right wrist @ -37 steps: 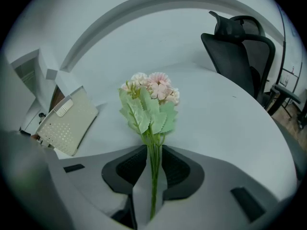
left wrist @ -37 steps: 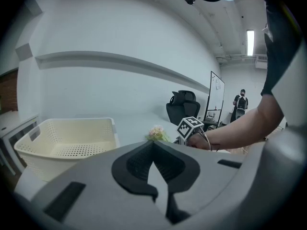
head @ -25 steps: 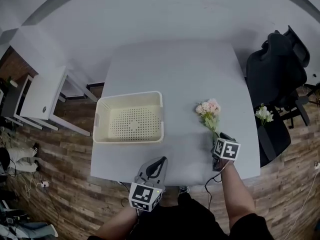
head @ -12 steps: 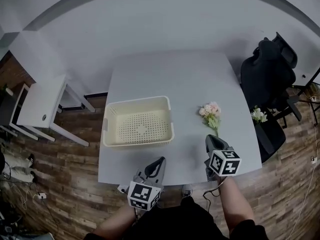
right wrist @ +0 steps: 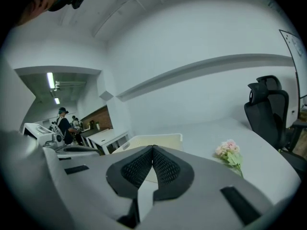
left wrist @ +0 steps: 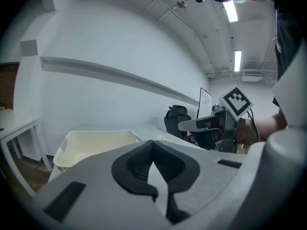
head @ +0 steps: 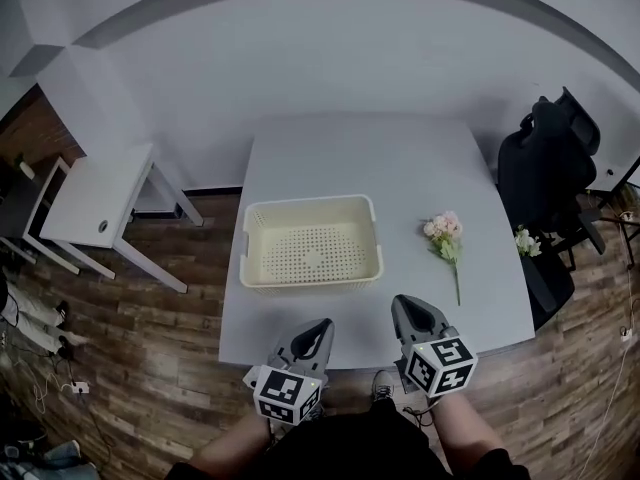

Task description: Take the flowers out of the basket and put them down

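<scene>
left gripper (head: 321, 324): jaws together, nothing between them; held just off the near edge of the tabletop (head: 370, 163), left of centre, tips pointing at the basket.
left gripper, own view (left wrist: 153, 143): pads meet in a closed V, empty; basket beyond them on the left.
right gripper (head: 403, 304): jaws closed, empty; over the near edge of the tabletop, just right of the left gripper, apart from it.
right gripper, own view (right wrist: 153, 150): pads pressed together, nothing in them.
basket (head: 311, 202): cream, perforated, upright, empty; sits left of centre on the tabletop, nearer the near edge than the far one.
flowers (head: 445, 233): pink bunch lying flat on the tabletop, right of the basket and apart from it, near the right edge; blooms toward the far side, stem toward the near edge. Also seen in the right gripper view (right wrist: 229, 152).
second bunch (head: 527, 241): white flowers off the right edge, by the chair; what it rests on is probably the seat, hard to tell.
chair (head: 545, 173): black office chair, right of the tabletop.
side table (head: 95, 198): white, left of the tabletop, well apart.
</scene>
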Demonstrator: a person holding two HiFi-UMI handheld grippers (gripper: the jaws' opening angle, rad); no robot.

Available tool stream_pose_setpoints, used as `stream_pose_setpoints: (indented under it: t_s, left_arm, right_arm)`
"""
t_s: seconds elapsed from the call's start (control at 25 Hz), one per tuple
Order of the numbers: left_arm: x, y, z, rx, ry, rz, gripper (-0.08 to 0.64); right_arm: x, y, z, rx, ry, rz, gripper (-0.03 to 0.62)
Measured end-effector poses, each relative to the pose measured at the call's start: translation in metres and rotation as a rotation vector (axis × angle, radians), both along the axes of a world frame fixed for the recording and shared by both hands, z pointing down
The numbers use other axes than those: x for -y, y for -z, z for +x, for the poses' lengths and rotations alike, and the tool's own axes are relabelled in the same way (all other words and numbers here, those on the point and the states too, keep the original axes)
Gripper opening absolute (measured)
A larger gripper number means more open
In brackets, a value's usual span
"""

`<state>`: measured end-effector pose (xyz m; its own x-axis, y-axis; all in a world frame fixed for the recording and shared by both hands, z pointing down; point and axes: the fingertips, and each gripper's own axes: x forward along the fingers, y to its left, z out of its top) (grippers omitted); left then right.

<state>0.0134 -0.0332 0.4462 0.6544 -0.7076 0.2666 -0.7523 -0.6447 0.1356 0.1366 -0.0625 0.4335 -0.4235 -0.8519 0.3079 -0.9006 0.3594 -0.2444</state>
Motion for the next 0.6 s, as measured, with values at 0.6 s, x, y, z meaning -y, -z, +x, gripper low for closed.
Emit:
stream_pose_setpoints:
  t_s: [0.6]
  left_arm:
    - [-0.032,-0.007,-0.070,-0.008,0.005,-0.038,0.006]
  right_arm:
    - [-0.058,-0.011,-0.086,0.047,0.018,-0.033,0.021]
